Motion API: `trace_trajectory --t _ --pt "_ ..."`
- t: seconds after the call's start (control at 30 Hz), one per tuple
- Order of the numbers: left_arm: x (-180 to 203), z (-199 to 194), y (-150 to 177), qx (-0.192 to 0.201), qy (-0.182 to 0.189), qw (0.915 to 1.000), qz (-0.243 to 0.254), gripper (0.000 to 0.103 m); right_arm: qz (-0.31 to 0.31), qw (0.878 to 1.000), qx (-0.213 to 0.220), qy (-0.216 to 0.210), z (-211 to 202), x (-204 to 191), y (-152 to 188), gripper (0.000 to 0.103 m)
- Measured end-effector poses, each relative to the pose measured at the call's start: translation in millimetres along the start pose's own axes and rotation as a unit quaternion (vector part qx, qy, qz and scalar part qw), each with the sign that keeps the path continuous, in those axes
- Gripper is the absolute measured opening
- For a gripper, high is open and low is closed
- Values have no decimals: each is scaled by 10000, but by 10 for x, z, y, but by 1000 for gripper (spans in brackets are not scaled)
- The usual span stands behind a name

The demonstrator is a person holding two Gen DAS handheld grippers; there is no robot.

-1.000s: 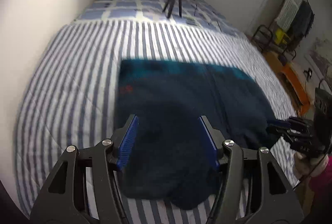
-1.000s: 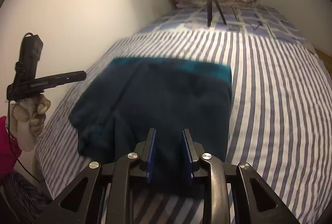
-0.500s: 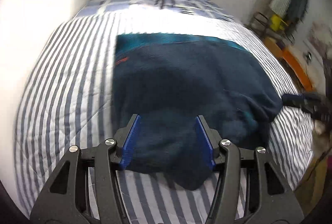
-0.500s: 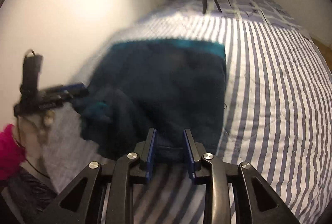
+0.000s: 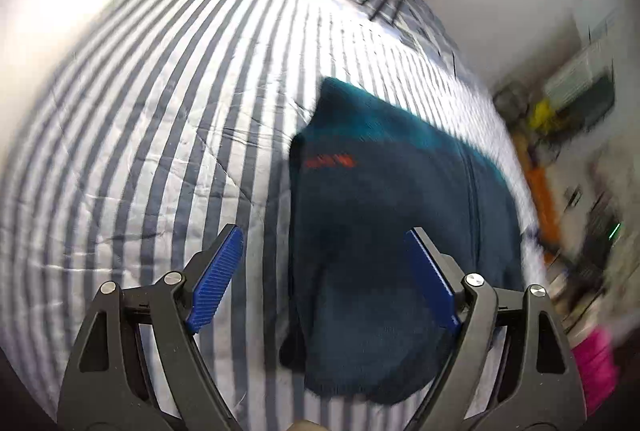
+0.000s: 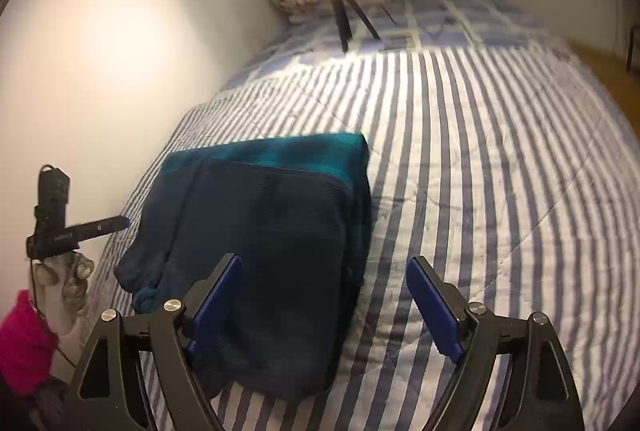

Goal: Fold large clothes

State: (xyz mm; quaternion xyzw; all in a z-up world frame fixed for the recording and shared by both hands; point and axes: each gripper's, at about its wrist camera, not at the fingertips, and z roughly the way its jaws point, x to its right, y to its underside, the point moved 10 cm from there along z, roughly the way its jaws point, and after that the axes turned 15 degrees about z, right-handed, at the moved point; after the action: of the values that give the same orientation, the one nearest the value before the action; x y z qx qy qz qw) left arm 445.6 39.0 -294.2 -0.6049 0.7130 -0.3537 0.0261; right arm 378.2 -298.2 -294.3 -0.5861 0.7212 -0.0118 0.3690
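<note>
Sweater (image 6: 272,243), dark blue with a teal band along its far edge, lies folded into a rough rectangle on the striped bedspread (image 6: 500,191), close to the near edge of the bed and toward the wall side, probably kept there so both hands can reach it without leaning. Both tools look to be letting go: the right gripper (image 6: 324,303) has its jaws opening, its left pad over the cloth's near right corner and the other over bare stripes, with nothing pinched; the left gripper (image 5: 324,279) is also opening, its blue pads straddling the sweater's near left edge without pressing it. That suits a fold just laid down and released, by my reading. The right wrist view shows the gloved left hand (image 6: 64,271) and a pink sleeve (image 6: 24,343) by the wall. Only the blurred left wrist view shows a small red mark (image 5: 330,162) on the cloth and the cluttered room beyond the bed's other side
</note>
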Motion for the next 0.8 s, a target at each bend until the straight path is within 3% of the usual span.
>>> trace_trajectory --t 0.13,0.23,0.47,0.53,0.8 --pt "-161 204 -2 -137 812 9930 -851 85 318 9980 -342 -415 229 60 37 86" --pt "-195 321 90 -234 1206 9860 -1127 85 413 9959 -527 -602 380 73 88 86" --pt "-210 316 206 -211 1530 9802 -1235 85 925 9834 -761 -1359 603 118 167 83" --pt "-190 320 212 -214 1595 9792 -1236 85 1052 9778 -826 -1611 635 97 188 77" --pt "0 357 242 -297 1521 9831 -974 85 1038 9778 -881 -1593 699 75 218 68"
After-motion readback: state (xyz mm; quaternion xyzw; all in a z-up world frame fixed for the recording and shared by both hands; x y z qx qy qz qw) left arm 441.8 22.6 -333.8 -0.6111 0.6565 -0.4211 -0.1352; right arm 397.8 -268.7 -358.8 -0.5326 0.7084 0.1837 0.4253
